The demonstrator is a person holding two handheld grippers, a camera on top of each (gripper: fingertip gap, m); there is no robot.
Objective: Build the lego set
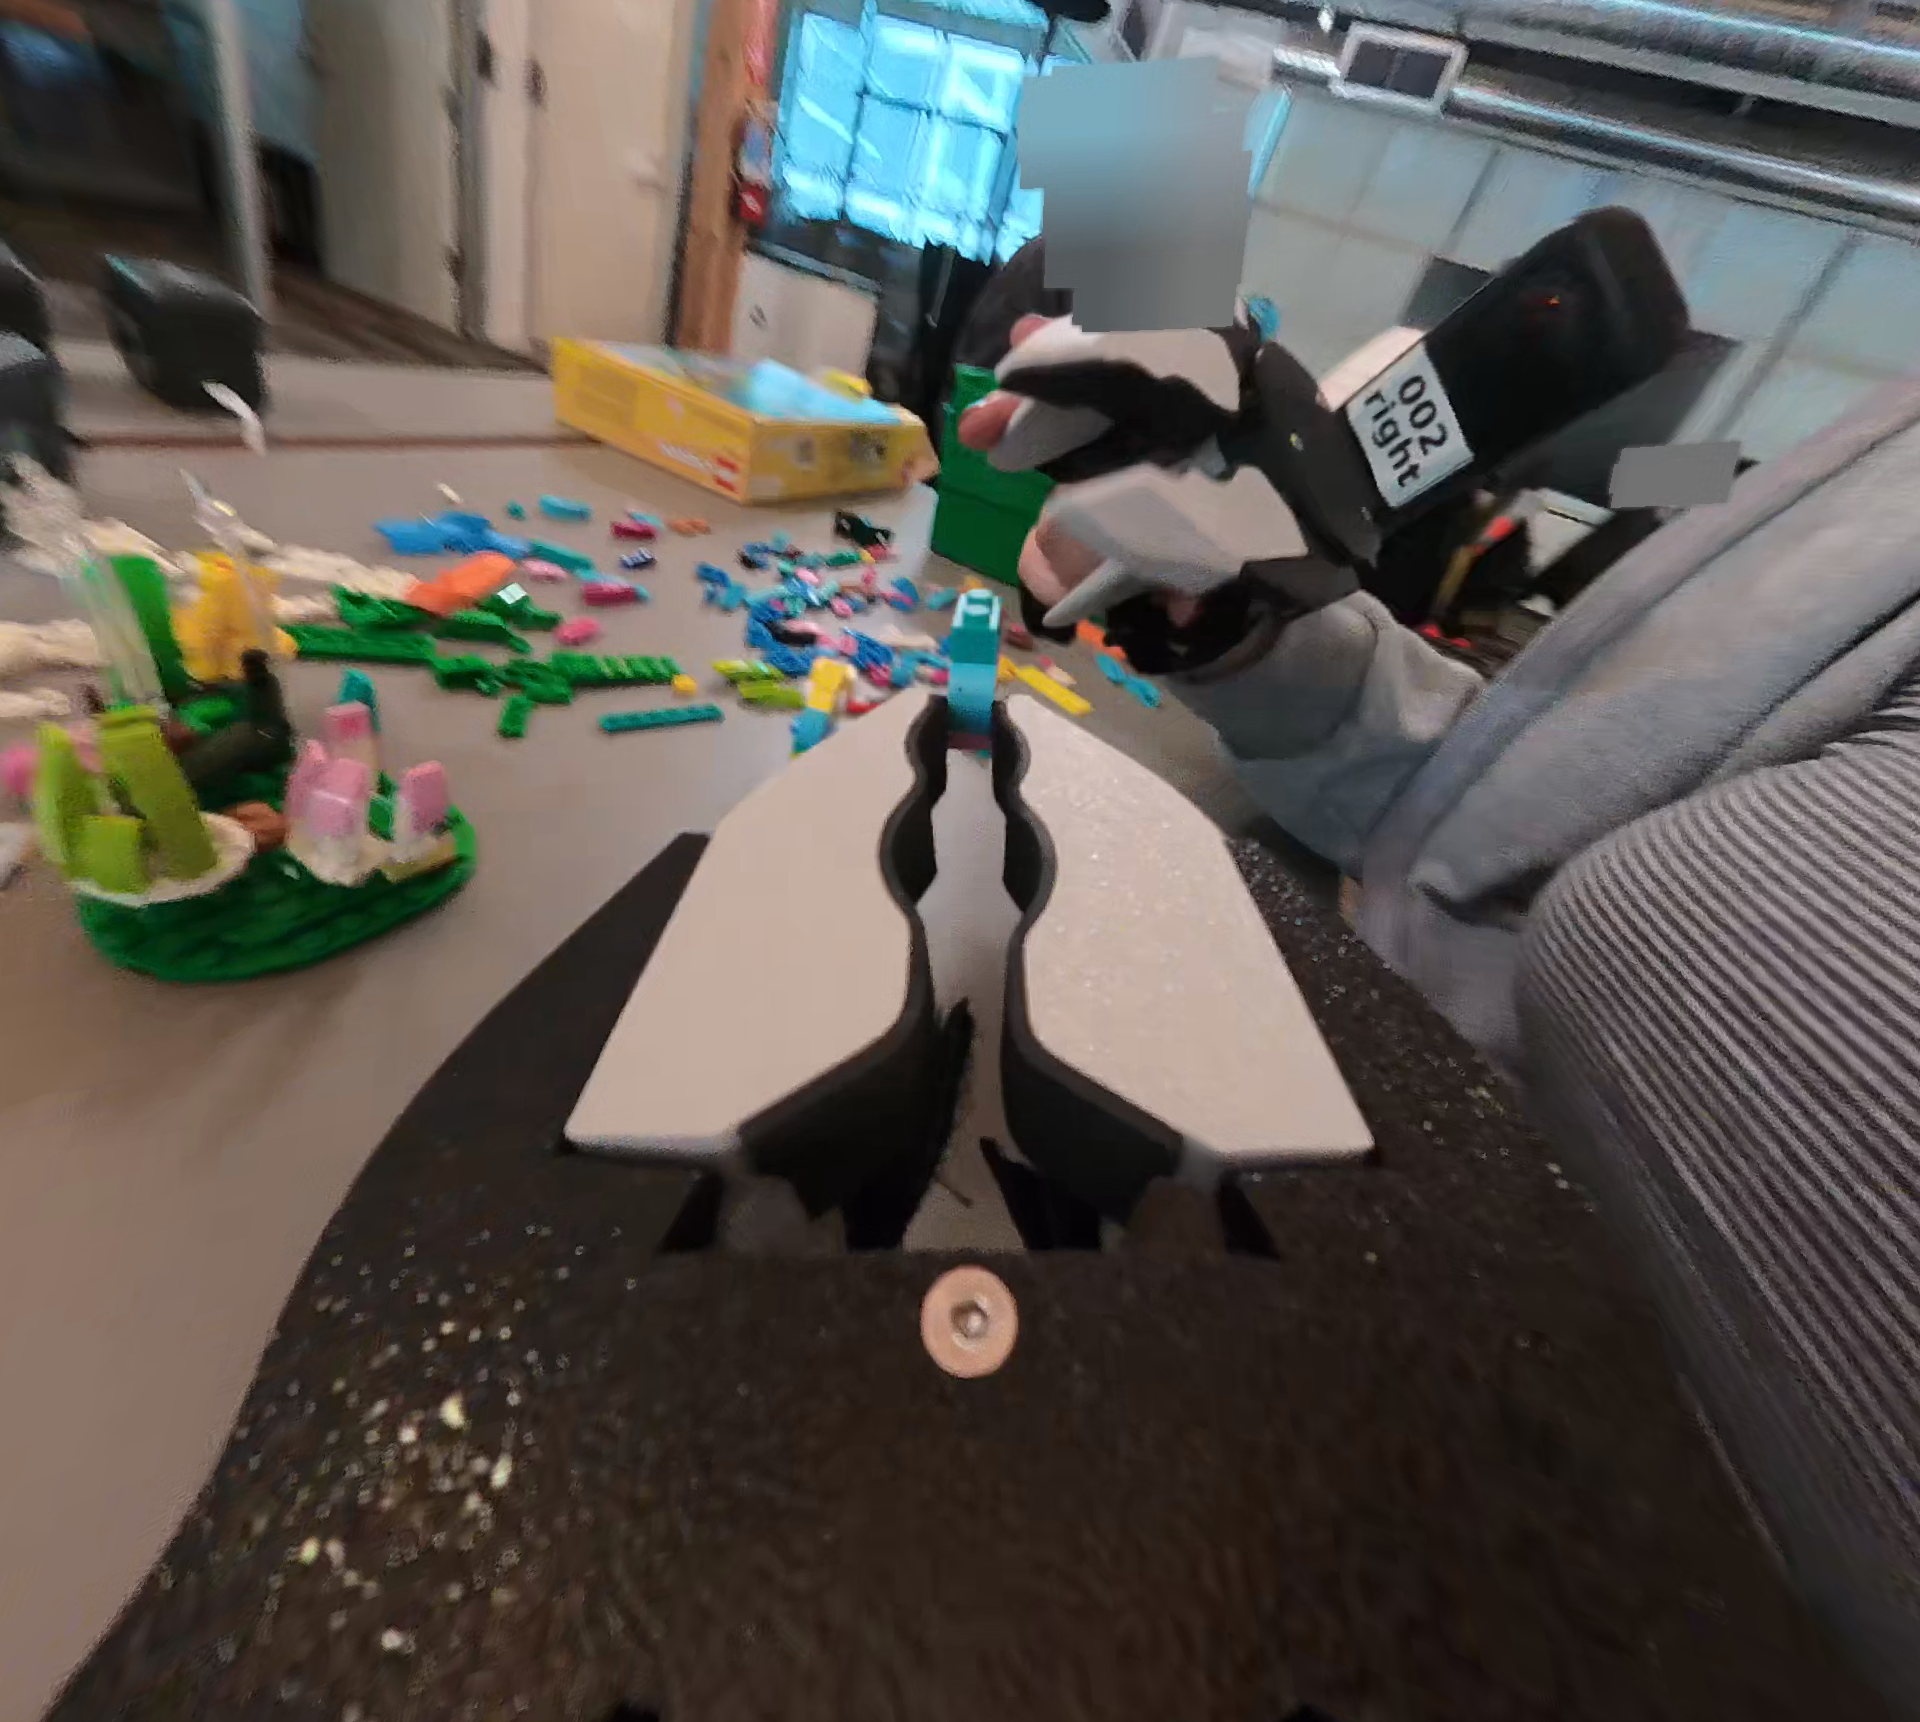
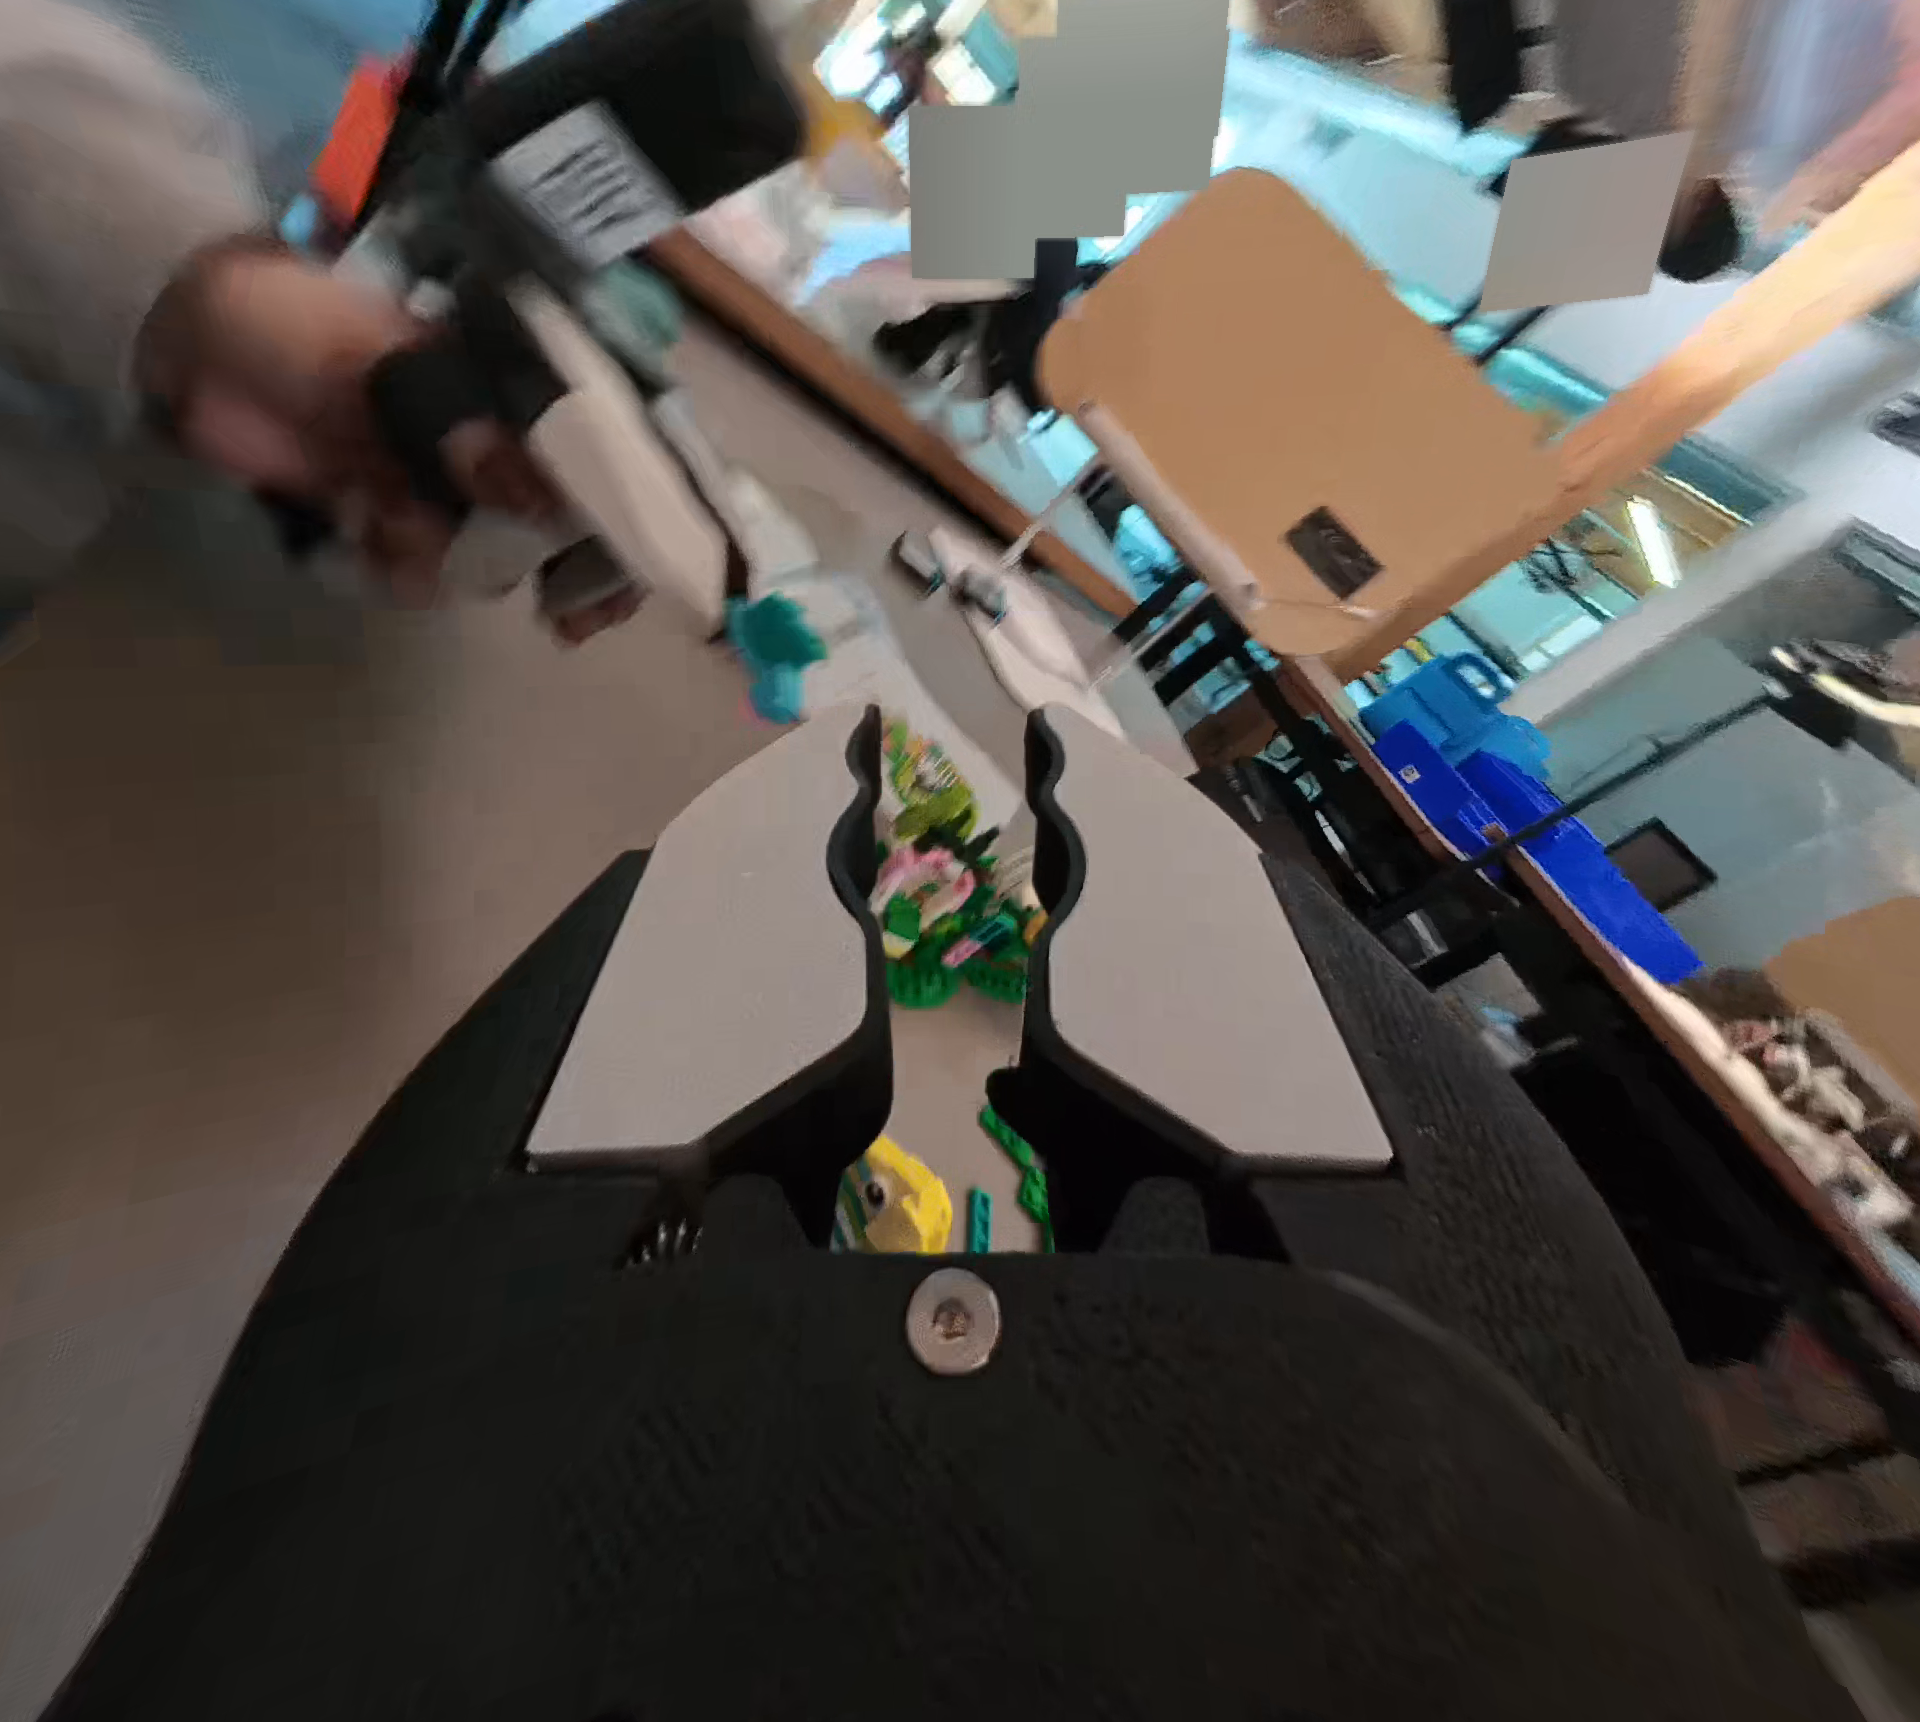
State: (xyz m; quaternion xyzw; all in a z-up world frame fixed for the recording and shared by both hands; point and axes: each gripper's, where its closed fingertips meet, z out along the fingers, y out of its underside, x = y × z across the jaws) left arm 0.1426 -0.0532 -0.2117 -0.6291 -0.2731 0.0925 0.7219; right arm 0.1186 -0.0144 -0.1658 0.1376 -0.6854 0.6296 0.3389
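Left wrist view: your left tongs (image 1: pixel 971 722) pinch a small teal brick stack (image 1: pixel 975 649) at the very fingertips, lifted clear of the worktop (image 1: pixel 312 1101).
Right tongs (image 2: pixel 951 727): parted with nothing between them, raised and tilted; in the left wrist view they (image 1: pixel 1049 519) hover above the loose bricks (image 1: pixel 790 602).
Build: the round green base (image 1: pixel 281 903) with lime, pink and yellow pieces on top sits near the worktop's left edge, well apart from the held stack.
Supplies: loose bricks are scattered across the middle of the worktop; the yellow box (image 1: pixel 738 425) lies toward the far edge.
Risk: your hold is shallow, so a twist or a knock from the right tongs could flick the stack out.
Risk: pressing down off-centre could tip the build's tall lime pieces.
Blur: both views smear, so stud alignment is hard to judge.
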